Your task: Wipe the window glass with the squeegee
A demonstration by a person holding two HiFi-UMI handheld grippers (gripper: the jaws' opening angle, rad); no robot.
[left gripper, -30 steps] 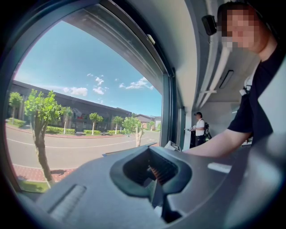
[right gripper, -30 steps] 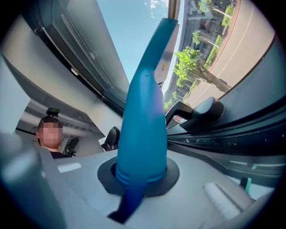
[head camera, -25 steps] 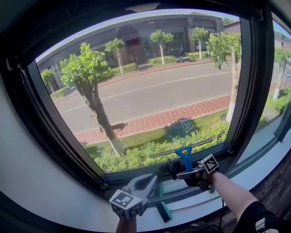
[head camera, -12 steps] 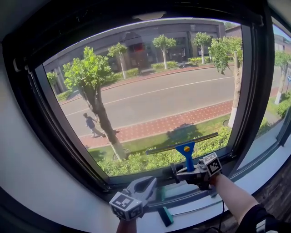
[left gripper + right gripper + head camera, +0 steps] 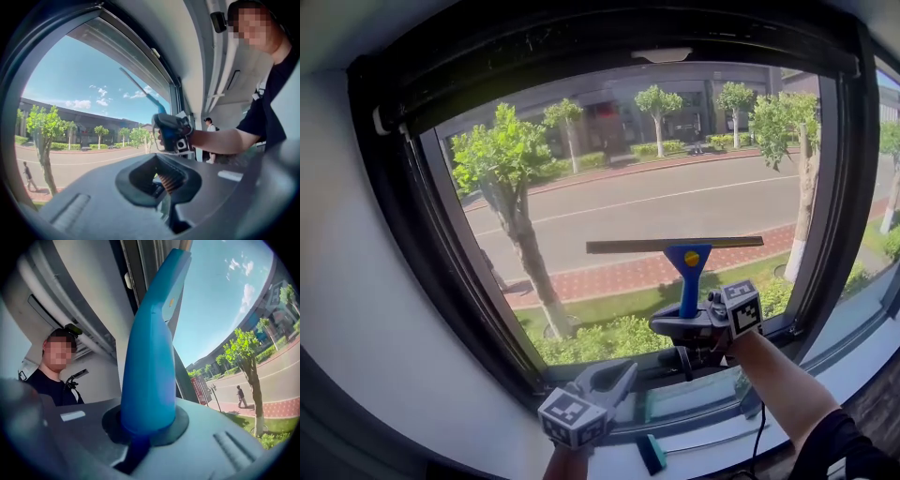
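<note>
The squeegee has a blue handle and a long dark blade. The blade lies level against the window glass, about halfway up the lower pane. My right gripper is shut on the bottom of the handle, which rises straight between its jaws in the right gripper view. My left gripper hangs lower, over the sill, shut with nothing in it. In the left gripper view the squeegee and the right gripper show ahead of the left gripper.
A thick black window frame surrounds the pane, with an upright post at the right. A teal-handled tool lies on the white sill. White wall fills the left.
My right gripper has carried the squeegee up the glass from near the bottom rail, and the tilted blade has come level. The left gripper has hardly moved.
</note>
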